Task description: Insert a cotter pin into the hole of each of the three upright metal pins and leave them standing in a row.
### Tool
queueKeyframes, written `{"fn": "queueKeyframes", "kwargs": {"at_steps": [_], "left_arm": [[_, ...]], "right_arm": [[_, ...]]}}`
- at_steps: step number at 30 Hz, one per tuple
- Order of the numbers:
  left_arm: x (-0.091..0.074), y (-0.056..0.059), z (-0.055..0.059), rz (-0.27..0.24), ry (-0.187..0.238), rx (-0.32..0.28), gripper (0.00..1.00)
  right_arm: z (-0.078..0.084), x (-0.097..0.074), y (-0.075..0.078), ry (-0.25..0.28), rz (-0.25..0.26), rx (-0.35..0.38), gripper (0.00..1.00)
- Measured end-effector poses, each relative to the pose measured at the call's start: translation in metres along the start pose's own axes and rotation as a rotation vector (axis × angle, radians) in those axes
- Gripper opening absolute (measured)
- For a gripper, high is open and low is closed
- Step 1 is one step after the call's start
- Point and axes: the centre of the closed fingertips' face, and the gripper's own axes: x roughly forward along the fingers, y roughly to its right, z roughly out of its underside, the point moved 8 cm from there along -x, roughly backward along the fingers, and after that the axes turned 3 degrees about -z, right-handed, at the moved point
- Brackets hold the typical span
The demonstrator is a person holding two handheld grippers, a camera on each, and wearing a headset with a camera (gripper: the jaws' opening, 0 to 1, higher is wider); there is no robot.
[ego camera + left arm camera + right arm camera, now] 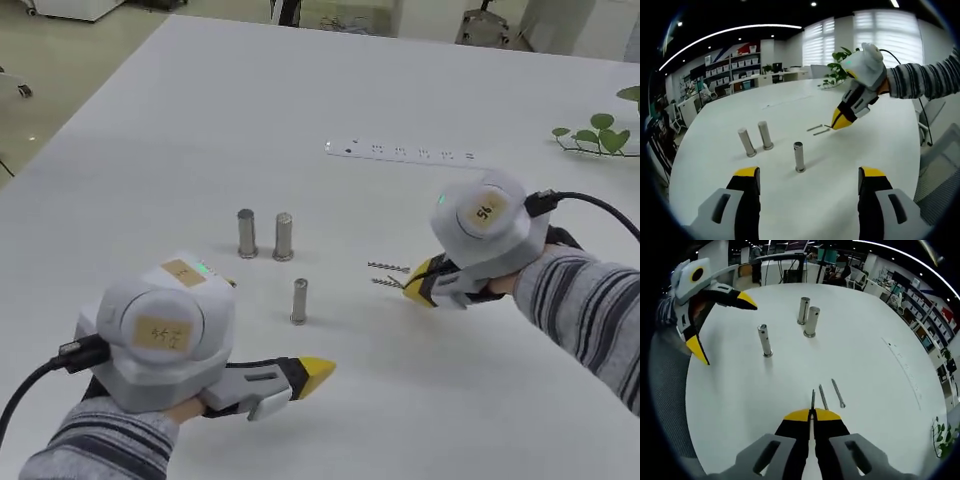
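Metal pins [299,300]: 3 upright; right gripper [812,413] pinches 1 of 3 cotter pins [823,396]; left gripper [810,173] wide open.

I'm working in an open-plan office: a big white meeting table [200,120] carries a power strip [400,152] and a potted plant [600,135] at its far right. Beyond it are shelves [732,67] of boxes, desks [775,76], window blinds [880,30] and strip lighting [740,31] overhead.
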Motion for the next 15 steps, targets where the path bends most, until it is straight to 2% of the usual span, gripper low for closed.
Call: {"fn": "queueKeyframes", "kwargs": {"at_steps": [11,15], "left_arm": [[0.003,0.008,-0.004,0.048,0.039,-0.031,0.66],[0.003,0.012,-0.007,0.053,0.056,-0.009,0.6]], "right_arm": [[-0.003,-0.009,-0.033,0.093,0.009,-0.113,0.0],[-0.004,-0.012,-0.044,0.13,0.017,-0.136,0.0]]}}
